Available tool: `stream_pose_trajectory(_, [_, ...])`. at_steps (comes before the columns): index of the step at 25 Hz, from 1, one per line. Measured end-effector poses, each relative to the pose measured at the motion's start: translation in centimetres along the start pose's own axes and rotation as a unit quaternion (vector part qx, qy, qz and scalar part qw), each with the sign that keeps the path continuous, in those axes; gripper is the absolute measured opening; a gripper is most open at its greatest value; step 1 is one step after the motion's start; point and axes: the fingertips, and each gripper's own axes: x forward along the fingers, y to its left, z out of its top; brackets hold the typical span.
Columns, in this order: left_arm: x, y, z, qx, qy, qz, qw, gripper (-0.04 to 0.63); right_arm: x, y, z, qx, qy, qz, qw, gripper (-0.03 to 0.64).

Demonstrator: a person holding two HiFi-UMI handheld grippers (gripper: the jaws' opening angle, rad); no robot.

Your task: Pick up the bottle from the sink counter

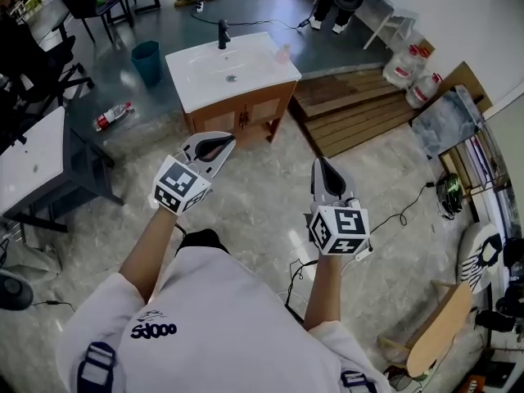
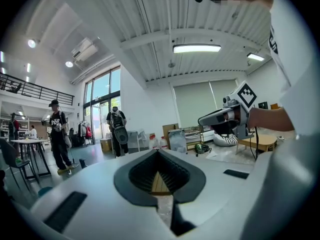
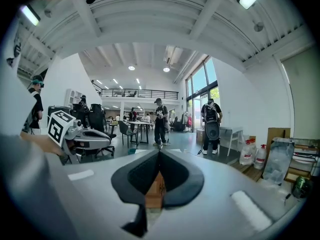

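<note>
At twelve o'clock, on the counter's [image 1: 201,88] three-o'clock edge, the bottle [image 1: 282,53] stands well apart from the left hand-held gripper [image 1: 229,142] and right hand-held gripper [image 1: 320,164], both closed and empty, so this looks like the approach, with opening the jaws next.

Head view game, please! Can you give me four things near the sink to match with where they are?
Things:
1. black tap
2. teal bin
3. pinkish bottle
4. red-label bottle

Places:
A. lying on the floor, left of the sink counter
B. on the sink counter's right end
C. at the back of the sink counter, in the middle
D. standing on the floor by the sink counter's far left corner

Pairs: 1-C, 2-D, 3-B, 4-A
</note>
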Motion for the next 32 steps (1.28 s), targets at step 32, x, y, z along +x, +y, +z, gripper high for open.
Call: stream_pose_trajectory(32, [23.4,19.6,-2.9,-0.026,0.016,-0.038,0.9988,0.005,24.9,-13.0,0.6,0.026,0.034,-0.037,0.998,0.011])
